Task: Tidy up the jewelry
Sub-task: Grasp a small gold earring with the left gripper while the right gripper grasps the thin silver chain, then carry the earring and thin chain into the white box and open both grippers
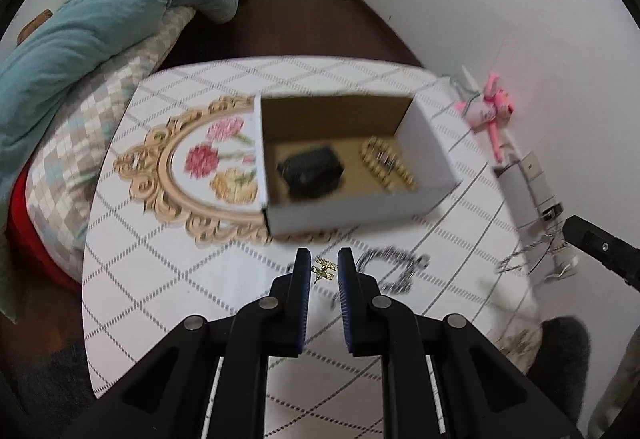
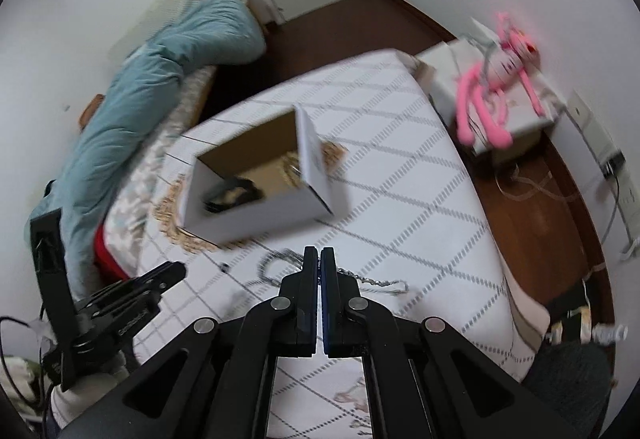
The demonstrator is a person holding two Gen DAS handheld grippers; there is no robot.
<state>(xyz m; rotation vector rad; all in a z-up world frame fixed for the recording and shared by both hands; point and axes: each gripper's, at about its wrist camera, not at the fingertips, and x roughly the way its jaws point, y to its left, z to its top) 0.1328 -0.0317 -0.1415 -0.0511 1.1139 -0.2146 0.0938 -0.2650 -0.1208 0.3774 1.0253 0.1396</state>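
Observation:
An open white cardboard box [image 1: 424,143] stands on the white grid-patterned tablecloth [image 1: 168,271], holding a black item [image 1: 312,171] and a gold chain bracelet [image 1: 386,163]. My left gripper [image 1: 324,257] hangs above the cloth in front of the box, shut on a small gold earring [image 1: 324,270]. A looped silver chain [image 1: 394,267] lies on the cloth just right of it. In the right wrist view my right gripper [image 2: 320,253] is shut, and a thin silver chain [image 2: 376,281] trails blurred from its fingers. The box [image 2: 256,207] lies ahead and to the left of it.
A gold-framed flower embroidery [image 1: 200,163] lies partly under the box. A bed with a teal duvet [image 1: 100,23] borders the table on the left. A pink toy [image 2: 492,87] sits on a white box by the wall, right. Dark floor [image 2: 532,223] surrounds the table.

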